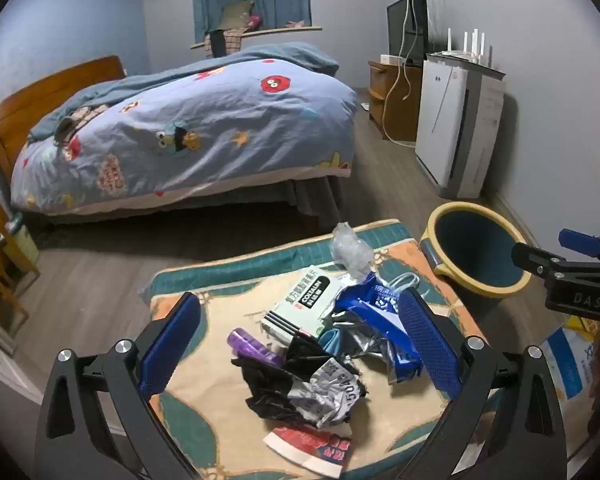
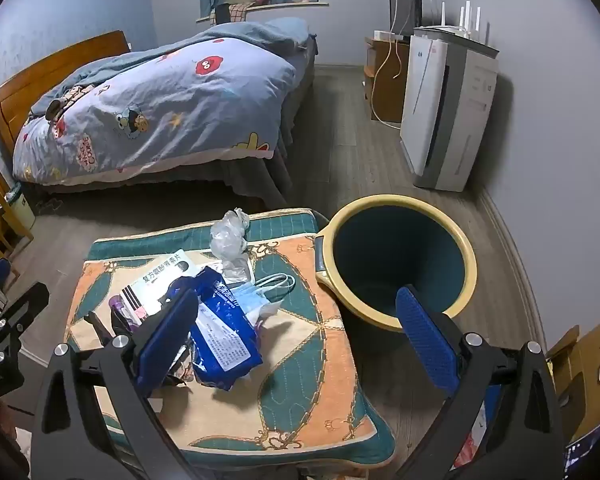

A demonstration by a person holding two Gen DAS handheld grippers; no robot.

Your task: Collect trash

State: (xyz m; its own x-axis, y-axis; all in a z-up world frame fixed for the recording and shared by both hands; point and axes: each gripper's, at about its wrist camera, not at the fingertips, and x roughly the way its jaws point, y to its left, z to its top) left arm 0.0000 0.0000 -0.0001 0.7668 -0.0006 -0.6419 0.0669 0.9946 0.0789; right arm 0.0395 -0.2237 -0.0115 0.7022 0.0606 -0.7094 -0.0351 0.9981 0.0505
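Two tools hang wide open and empty above my cushioned bench (image 2: 300, 368): left tool (image 1: 300, 344) over the trash pile (image 1: 312, 360), right tool (image 2: 300, 332) nearer the bin (image 2: 400, 256) beside it, where I judge the wrappers belong.

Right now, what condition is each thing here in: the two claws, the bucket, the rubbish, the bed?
Left gripper: open, empty.
Right gripper: open, empty.
Round blue bin with yellow rim: upright, looks empty.
Blue wipes packet: crumpled, on the cushion.
Clear plastic bag: scrunched up.
Pale blue face mask: lying flat.
Bed's cartoon duvet: rumpled.
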